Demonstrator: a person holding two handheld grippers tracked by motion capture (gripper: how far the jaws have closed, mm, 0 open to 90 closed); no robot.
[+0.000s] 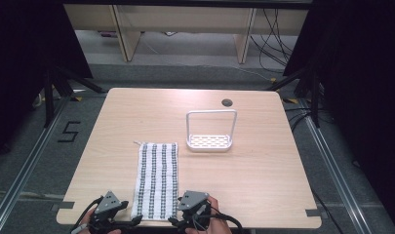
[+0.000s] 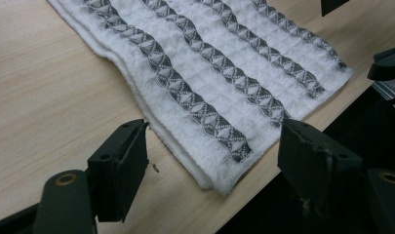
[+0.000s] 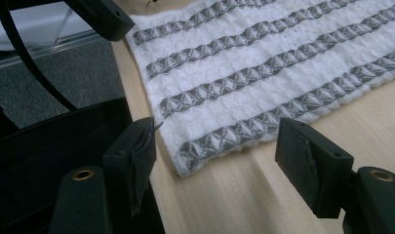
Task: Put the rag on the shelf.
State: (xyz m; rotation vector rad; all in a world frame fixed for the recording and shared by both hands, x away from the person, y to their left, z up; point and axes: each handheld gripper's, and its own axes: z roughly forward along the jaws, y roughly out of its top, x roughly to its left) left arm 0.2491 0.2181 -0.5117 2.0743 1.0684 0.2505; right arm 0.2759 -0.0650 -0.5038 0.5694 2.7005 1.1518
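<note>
**Both tools spread at the towel's near end, nothing gripped**

Landmark = the folded towel (image 1: 155,179), white with grey patterned stripes, lying flat on the desk (image 1: 263,165) with its stripes running near to far. Its near end sits at the desk's near edge.

- Left tool (image 1: 108,206): just beside the towel's near-left corner, held in a hand. Jaws spread wide, empty. In the left gripper view that corner lies between the two jaws, low on the desk; I can't tell if either pad touches the cloth.
- Right tool (image 1: 191,204): just beside the towel's near-right corner, hand (image 1: 212,219) around it. Jaws spread wide, empty. In the right gripper view the corner sits between the jaws, with one jaw hanging out past the desk edge.
- Cables trail off both tools toward the near edge.
- Nothing between the tools and the towel.

Beyond the towel, to the far right and apart from it: white rack (image 1: 210,132), a slotted tray base with a tall hoop frame standing upright. Tray looks empty.

Farther still, a round cable hole (image 1: 227,103) near the desk's far edge.

Floor left of the desk: a "5" (image 1: 69,131) marked in black tape.
</note>
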